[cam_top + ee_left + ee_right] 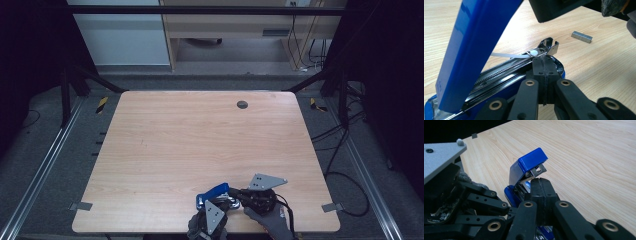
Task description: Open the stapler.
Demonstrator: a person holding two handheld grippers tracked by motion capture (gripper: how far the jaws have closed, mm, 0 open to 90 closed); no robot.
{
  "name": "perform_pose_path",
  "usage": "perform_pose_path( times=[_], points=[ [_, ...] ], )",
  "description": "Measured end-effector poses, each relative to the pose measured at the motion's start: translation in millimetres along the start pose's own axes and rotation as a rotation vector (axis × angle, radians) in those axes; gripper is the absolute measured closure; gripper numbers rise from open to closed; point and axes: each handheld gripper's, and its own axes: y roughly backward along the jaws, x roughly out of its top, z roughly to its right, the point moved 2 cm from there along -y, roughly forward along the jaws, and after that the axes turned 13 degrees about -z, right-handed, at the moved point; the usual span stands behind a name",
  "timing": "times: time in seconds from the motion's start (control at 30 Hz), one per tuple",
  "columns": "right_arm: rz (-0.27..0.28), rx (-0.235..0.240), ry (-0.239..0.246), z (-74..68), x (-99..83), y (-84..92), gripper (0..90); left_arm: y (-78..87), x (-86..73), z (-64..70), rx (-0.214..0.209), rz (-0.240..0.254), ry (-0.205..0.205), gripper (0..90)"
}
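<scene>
A blue stapler (214, 192) lies near the table's front edge with its lid (474, 50) swung up, baring the metal staple channel (506, 67). My left gripper (545, 63) is shut, nothing between its jaws, its tips resting against the front end of that channel. From the right, my right gripper (541, 183) is also shut and empty, its tips just under the raised lid (529, 163). In the high view the left gripper (222, 201) and the right gripper (239, 193) meet at the stapler. A short strip of staples (581, 37) lies on the wood beyond it.
The wooden table (200, 135) has a round cable hole (242, 104) near its far edge. Metal brackets (80, 205) (332, 207) stick out at the front corners. Cables (345, 175) trail on the floor to the right. A gloved hand (272, 220) holds the right gripper.
</scene>
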Motion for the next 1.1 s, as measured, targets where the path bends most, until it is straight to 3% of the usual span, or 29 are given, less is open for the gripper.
perform_pose_path(
  times=[1.1],
  points=[
    [0.023, 0.057, 0.016, -9.8, 22.5, -10.5, 90.0, -0.6, -1.6, -0.1, -0.01, 0.013, 0.01, 90.0]
  ],
)
